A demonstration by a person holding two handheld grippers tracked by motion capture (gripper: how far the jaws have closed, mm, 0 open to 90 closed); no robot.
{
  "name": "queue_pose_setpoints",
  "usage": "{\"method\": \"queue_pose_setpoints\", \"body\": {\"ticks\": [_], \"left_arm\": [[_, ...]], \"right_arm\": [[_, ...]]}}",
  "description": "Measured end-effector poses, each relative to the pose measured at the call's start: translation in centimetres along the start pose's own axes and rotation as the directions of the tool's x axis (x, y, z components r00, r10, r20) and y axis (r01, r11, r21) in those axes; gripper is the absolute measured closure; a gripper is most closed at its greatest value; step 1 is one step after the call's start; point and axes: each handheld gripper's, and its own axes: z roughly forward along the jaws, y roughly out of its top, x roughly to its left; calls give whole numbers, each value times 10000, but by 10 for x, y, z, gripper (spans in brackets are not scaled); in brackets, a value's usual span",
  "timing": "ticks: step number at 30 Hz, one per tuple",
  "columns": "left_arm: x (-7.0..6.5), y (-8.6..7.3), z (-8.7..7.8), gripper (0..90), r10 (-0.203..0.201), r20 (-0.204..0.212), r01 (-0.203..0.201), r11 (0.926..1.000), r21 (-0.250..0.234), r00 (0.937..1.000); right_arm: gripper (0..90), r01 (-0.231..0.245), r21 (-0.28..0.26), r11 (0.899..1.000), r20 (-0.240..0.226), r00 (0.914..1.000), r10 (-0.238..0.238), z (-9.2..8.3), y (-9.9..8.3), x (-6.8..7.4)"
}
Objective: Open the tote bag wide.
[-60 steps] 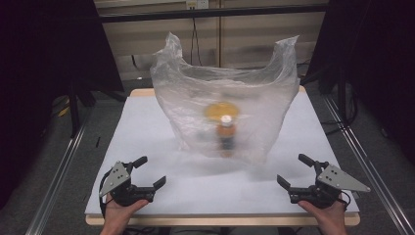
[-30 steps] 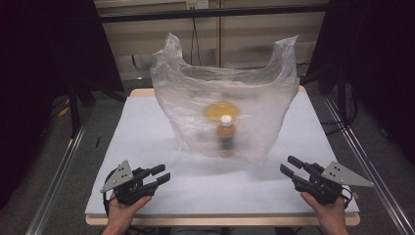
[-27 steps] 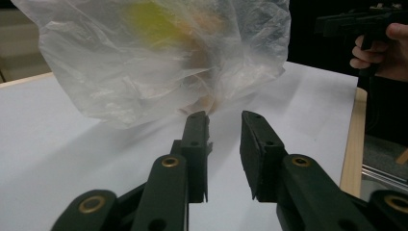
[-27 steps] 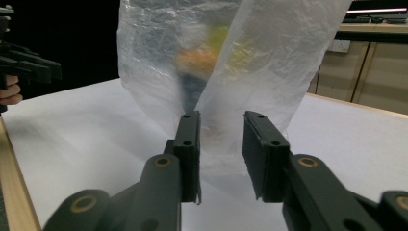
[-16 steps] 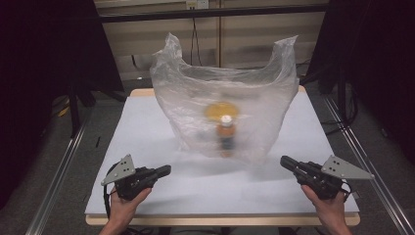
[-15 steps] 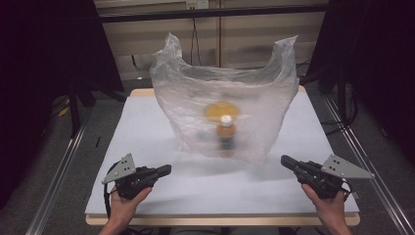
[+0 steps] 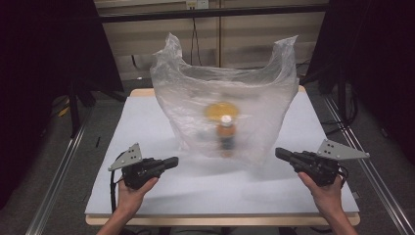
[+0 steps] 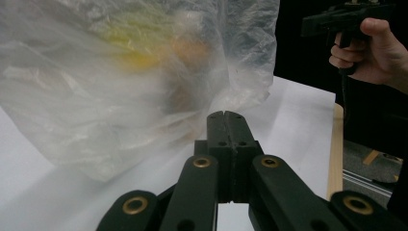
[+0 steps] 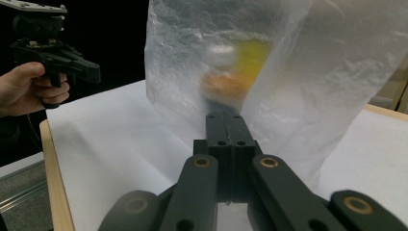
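A large clear plastic bag [image 7: 186, 107] stands open-topped on the middle of the white table [image 7: 147, 117]. Blurred through its film are a small bottle [image 7: 226, 136] with a white cap and orange body, and a round yellow thing [image 7: 220, 110] behind it. My left gripper [image 7: 172, 161] hovers at the front left, jaws pressed together with nothing between them, pointing toward the bag [image 8: 96, 96]. My right gripper [image 7: 280, 153] hovers at the front right, also shut and empty, aimed at the bag [image 9: 298, 86]. Neither touches the bag.
The table's wooden front edge [image 7: 220, 219] runs just ahead of the person's hands. Metal rails [image 7: 54, 181] flank both sides of the table, and a dark frame bar [image 7: 210, 12] crosses behind the bag. Bare tabletop lies between the two grippers.
Both grippers' jaws went from spread open to fully closed, with nothing caught between them. Both hands lifted slightly off the table. The bag has not moved.
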Motion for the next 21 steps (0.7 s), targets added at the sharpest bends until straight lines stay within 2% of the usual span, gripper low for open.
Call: {"method": "queue_pose_setpoints", "body": {"ticks": [1, 2, 3, 5, 7, 12, 17, 21], "left_arm": [[1, 2, 1, 900, 55, 48, -55, 10000, 6, 10000], [1, 4, 3, 900, 0, -30, 0, 10000, 24, 10000], [2, 7, 4, 900, 115, -108, -114, 9999, 80, 9999], [4, 8, 5, 900, 42, -127, -42, 10000, 21, 9999], [9, 16, 11, 900, 113, -156, -113, 9999, 46, 9998], [14, 30, 18, 900, 138, -54, -139, 9995, -267, 9999], [15, 38, 21, 900, 275, -92, -277, 9992, -289, 9996], [19, 54, 22, 900, 478, 6, -477, 9979, -430, 9989]], "right_arm": [[900, -54, -23, 10000, -38, 10000, 54, 2, 2, -1], [900, -5, -43, 10000, -82, 10000, 5, 4, 4, -2], [900, -5, -33, 10000, -78, 10000, 4, 4, 6, -2], [900, 5, -106, 9999, -137, 9999, -6, 7, 11, -2], [900, 6, -194, 9998, -103, 9999, -8, 9, 16, -2], [900, 140, -402, 9991, -208, 9997, -149, 16, 31, -2], [900, 154, -508, 9986, -243, 9996, -166, 21, 43, -5], [900, 181, -600, 9980, -295, 9994, -199, 24, 54, -8]]}}
